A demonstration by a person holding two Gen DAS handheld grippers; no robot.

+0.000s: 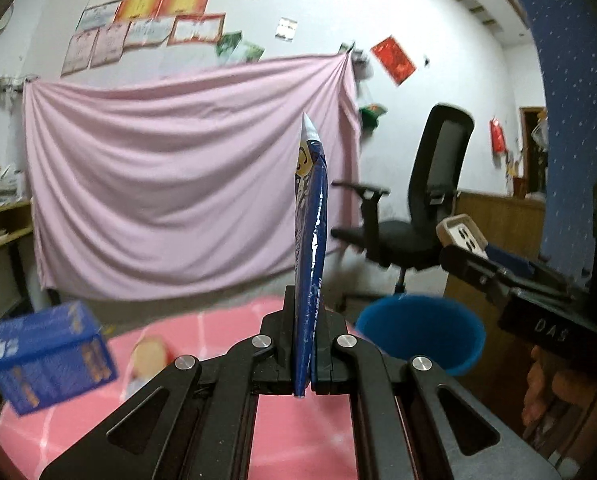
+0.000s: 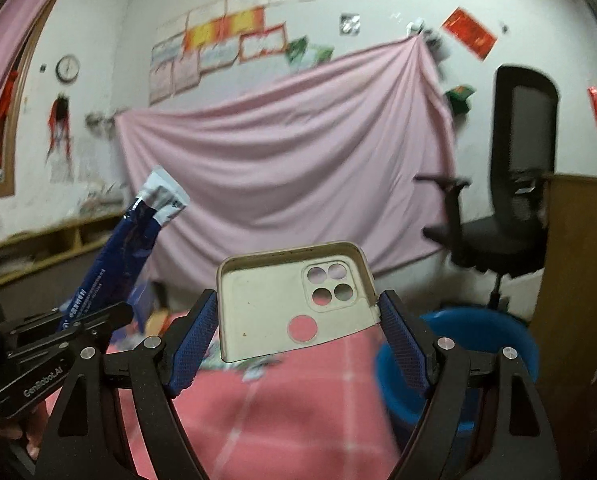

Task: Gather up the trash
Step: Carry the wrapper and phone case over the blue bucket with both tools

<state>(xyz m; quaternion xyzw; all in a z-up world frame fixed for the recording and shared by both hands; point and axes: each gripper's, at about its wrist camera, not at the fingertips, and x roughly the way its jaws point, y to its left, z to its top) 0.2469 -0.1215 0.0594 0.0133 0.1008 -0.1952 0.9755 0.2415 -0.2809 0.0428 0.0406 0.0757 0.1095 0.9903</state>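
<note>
My left gripper is shut on a blue snack wrapper that stands upright above the pink table. The wrapper also shows in the right wrist view, to the left, held by the left gripper. My right gripper is shut on a beige phone case, gripped by its sides above the table. In the left wrist view the right gripper shows at the right with the phone case. A blue bin stands beside the table; it also shows in the right wrist view.
A blue cardboard box and a small round item lie on the table at the left. A black office chair stands behind the bin. A wooden cabinet is at the right. A pink cloth hangs on the far wall.
</note>
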